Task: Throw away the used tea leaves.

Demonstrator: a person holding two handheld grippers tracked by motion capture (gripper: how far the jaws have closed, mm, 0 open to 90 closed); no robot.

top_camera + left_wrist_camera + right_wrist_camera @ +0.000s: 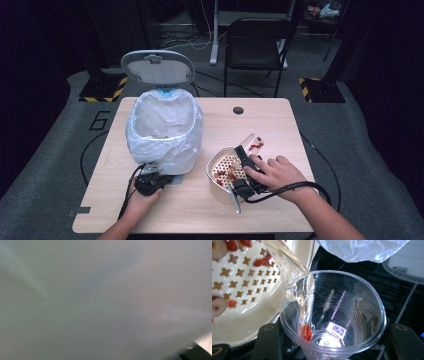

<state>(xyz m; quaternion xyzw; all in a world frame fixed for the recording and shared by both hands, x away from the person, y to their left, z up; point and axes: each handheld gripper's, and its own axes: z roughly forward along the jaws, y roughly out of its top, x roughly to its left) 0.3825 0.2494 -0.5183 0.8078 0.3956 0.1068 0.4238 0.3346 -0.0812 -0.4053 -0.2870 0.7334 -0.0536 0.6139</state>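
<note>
clear ribbed plastic cup (333,320) sits closest in my right gripper view, pinched between my right gripper's (332,342) two black jaws, one pad against each side of its wall. it is tipped over the cream round strainer bowl with star-shaped holes (249,292), and a thin stream of clear water (287,265) runs from its rim onto the perforated floor, where red berries and round sliced fruit (219,303) lie; one red berry (306,332) clings inside the cup near its base. from the high view my right hand (275,174) lies over the gripper at the bowl's near right edge, forearm coming in from the lower right with the black cable looping beside it. my left hand (145,192) rests low on the table, holding my left gripper (150,181) against the foot of the white bin lined with a translucent plastic bag (162,132); its jaws are pressed together, though i cannot tell what they pinch. the light wooden table (200,210) stands on grey carpet, with a black chair (257,45) behind it in a dark room. the bin's grey lid (157,67) stands open. my left gripper view gives a pale grey blur of bag, with a sliver of tabletop at its lower right corner, while the high view alone shows the bin's whole shape.
</note>
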